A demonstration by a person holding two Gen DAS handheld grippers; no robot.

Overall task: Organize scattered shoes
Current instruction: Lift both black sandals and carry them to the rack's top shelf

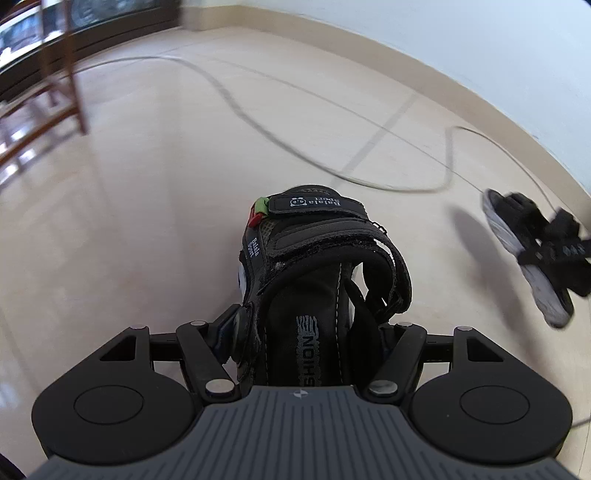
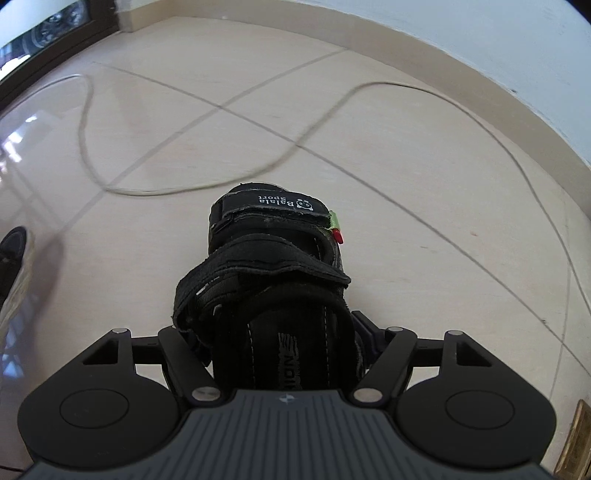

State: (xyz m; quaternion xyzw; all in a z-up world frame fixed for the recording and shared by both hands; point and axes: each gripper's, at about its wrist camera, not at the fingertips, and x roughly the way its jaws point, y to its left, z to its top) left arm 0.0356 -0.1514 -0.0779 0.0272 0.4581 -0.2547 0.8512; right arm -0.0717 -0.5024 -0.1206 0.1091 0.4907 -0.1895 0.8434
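Observation:
In the left wrist view my left gripper (image 1: 308, 332) is shut on the heel end of a black strap sandal (image 1: 314, 251), toe pointing away, lifted off the beige tile floor. Its strap carries white lettering and a green and red tab. In the right wrist view my right gripper (image 2: 280, 332) is shut on the matching black sandal (image 2: 273, 258), also held off the floor. Both sandals hide most of the fingers. That second sandal (image 1: 532, 258) shows blurred at the right of the left wrist view, pale sole outward. A shoe (image 2: 14, 266) shows at the left edge of the right wrist view.
A pale cable (image 1: 236, 103) snakes across the tiles (image 2: 406, 166) in both views. Wooden chair legs (image 1: 70, 85) stand at the far left. A white wall with a beige skirting (image 2: 498, 74) runs along the right and back. A dark-framed glass door (image 2: 55, 26) is at the far left.

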